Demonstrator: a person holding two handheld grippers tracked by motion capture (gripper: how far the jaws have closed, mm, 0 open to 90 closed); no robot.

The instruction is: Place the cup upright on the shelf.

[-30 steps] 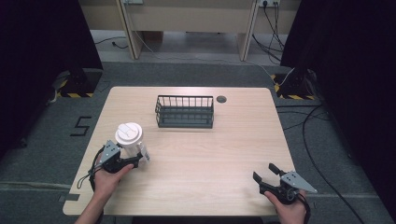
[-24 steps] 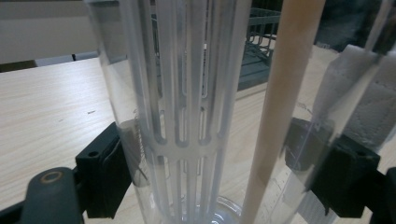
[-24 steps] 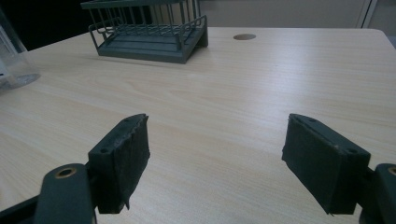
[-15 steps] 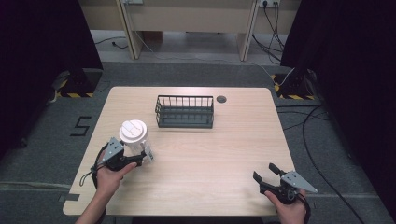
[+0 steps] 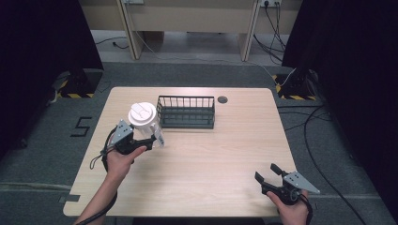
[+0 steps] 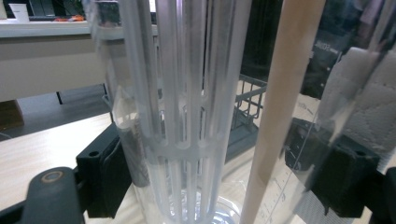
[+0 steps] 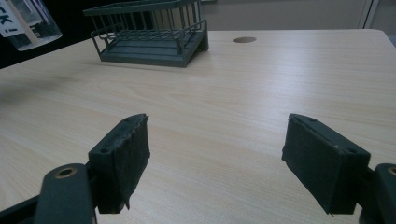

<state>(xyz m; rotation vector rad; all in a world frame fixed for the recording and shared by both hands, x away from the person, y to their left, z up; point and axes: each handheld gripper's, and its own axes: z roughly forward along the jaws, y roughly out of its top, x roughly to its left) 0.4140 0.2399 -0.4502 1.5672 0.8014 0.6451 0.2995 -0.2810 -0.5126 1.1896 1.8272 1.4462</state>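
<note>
The clear pitcher [image 5: 143, 122] with its white lid sits pinched between the jaws of the left tool [image 5: 141, 140], above the left part of the tabletop [image 5: 220, 154], just beside the left end of the dark wire basket [image 5: 186, 112]. Whether its base touches the wood cannot be told from the high view.

In the left gripper view the pitcher [image 6: 196, 112] is so close that its ribbed inner column and a pale vertical strip blur; its top and lid are cut off, and the basket [image 6: 250, 100] shows only through the clear wall. Both black pads press against its sides.

The right tool [image 5: 274, 180] rests near the tabletop's front right corner, jaws spread apart with nothing between them. The right gripper view shows the basket [image 7: 149, 32] and the pitcher's lower edge [image 7: 32, 25] at the top left corner, with a label partly cut off.
</note>
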